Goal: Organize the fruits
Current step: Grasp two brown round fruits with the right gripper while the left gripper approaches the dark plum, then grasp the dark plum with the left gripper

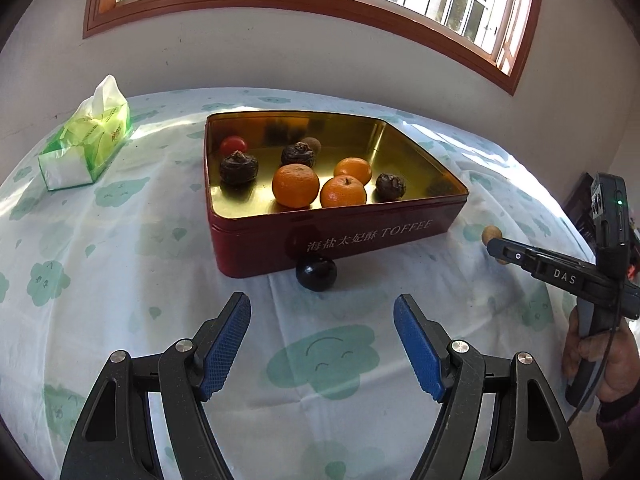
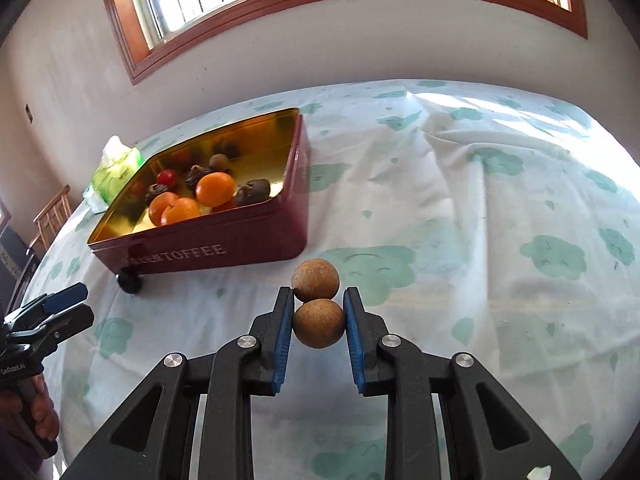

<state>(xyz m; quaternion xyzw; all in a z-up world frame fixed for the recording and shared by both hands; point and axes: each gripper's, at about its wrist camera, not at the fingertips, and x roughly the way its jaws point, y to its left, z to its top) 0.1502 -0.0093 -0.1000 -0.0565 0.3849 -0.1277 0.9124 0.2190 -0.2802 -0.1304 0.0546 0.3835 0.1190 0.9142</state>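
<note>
From the left wrist camera, the left gripper (image 1: 322,334) hangs above the clouded tablecloth (image 1: 120,240) with its blue pads spread wide and nothing between them. Ahead of it lies a dark plum (image 1: 316,273), touching the near wall of the red toffee tin (image 1: 340,240). The tin holds three mandarins (image 1: 295,185), three dark wrinkled fruits (image 1: 238,167), a cherry tomato (image 1: 233,145) in its far left corner and a brown longan (image 1: 313,145) behind them. The tin's right half is bare gold floor. A green tissue pack (image 1: 86,136) stands near the table's far left edge, well apart from the tin. The right gripper (image 1: 496,245) reaches in from the right edge beside the tin's near right corner.

From the right wrist camera, the right gripper (image 2: 316,322) is clenched on a brown longan (image 2: 319,323), both pads touching its sides. A second longan (image 2: 315,280) lies just beyond on the cloth, touching the gripped one. The tin (image 2: 224,248) sits to the left; the cloth to the right runs open to the table's far edge.
</note>
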